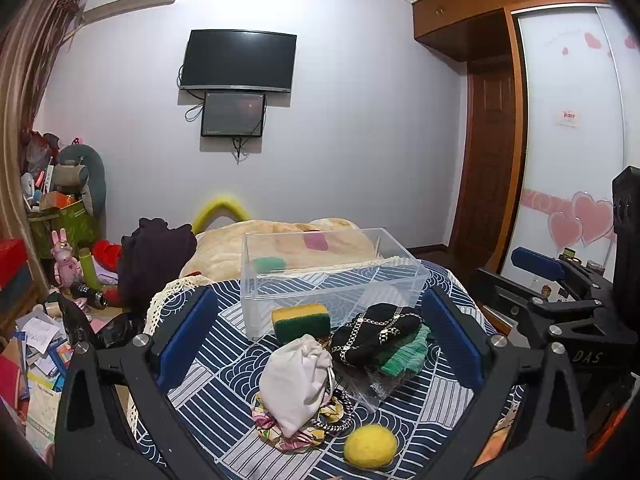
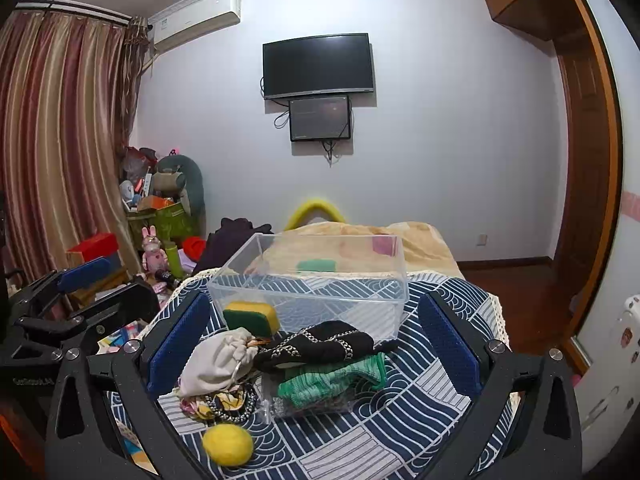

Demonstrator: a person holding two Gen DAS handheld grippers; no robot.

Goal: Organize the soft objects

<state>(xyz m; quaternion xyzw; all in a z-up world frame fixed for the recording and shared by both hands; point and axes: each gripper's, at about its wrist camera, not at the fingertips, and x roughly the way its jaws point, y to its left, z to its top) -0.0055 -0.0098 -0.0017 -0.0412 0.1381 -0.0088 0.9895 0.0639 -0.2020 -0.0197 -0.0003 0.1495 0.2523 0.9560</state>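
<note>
Left wrist view: the left hand-held gripper (image 1: 318,338) is hovering level above the near edge of the bench, pointing toward the far wall, with the right hand-held gripper (image 2: 316,340) hovering beside it at about the same height and heading. Soft objects are lying clustered on the blue patterned cloth (image 1: 224,344) covering the bench: a white drawstring pouch (image 1: 296,380) is resting on a floral scrunchie (image 1: 288,432), a yellow felt ball (image 1: 370,446) is sitting nearest the cameras, a black patterned fabric piece (image 1: 378,330) is lying over a green knit piece (image 1: 404,356), and a yellow-and-green sponge (image 1: 301,322) is leaning against the front wall of a clear plastic bin (image 1: 332,280). The bin is standing upright just behind the pile; whether the green shape seen through its far wall is inside cannot be told. Both hand-held grippers are showing their blue pads (image 1: 188,344) spread wide apart, holding nothing and touching nothing; in each view the pile is appearing between the fingers but below and ahead of them. Right wrist view: the left tool's blue pad (image 2: 82,274) is showing at the left edge, well apart from the pile.
</note>
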